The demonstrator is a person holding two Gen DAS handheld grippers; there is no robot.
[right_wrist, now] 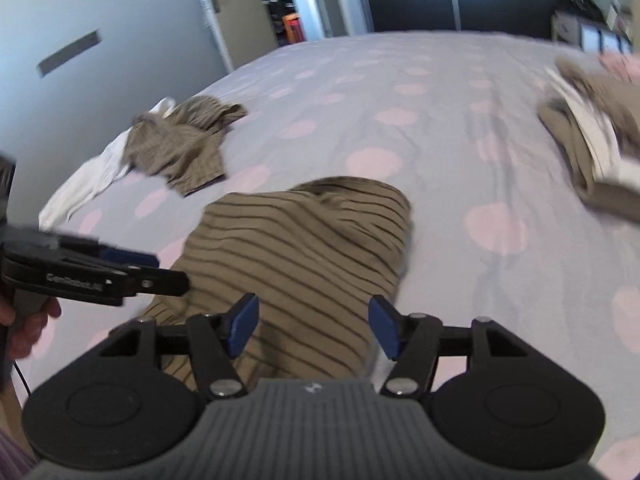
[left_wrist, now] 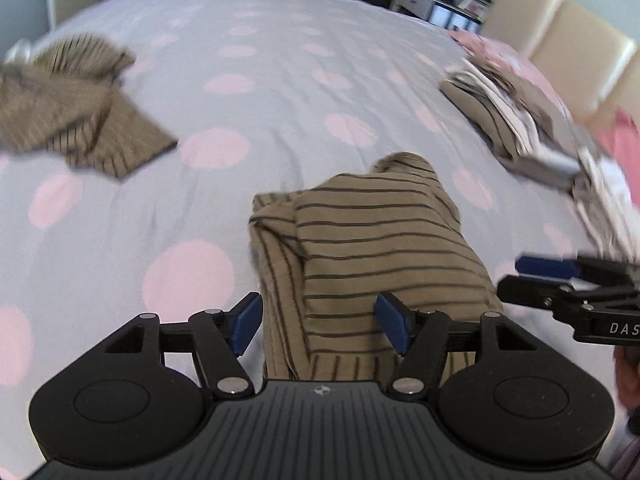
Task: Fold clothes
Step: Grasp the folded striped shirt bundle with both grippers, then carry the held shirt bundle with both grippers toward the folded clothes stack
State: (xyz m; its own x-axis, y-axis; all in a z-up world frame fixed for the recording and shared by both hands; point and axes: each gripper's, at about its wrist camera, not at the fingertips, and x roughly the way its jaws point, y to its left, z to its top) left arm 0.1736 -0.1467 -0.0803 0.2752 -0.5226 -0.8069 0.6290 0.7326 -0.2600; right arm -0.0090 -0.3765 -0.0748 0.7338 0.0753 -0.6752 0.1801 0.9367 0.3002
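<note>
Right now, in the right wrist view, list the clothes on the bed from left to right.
White garment → crumpled striped garment → brown striped garment between the jaws → folded stack.

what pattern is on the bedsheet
Pale grey-lilac bedsheet with large pink dots, clearest in the right wrist view.

A tan, dark-striped garment (left_wrist: 372, 248) lay bunched on the bed between and ahead of both open tongs. Another (left_wrist: 72, 116) lay crumpled far left; a folded stack (left_wrist: 516, 120) sat far right.
</note>
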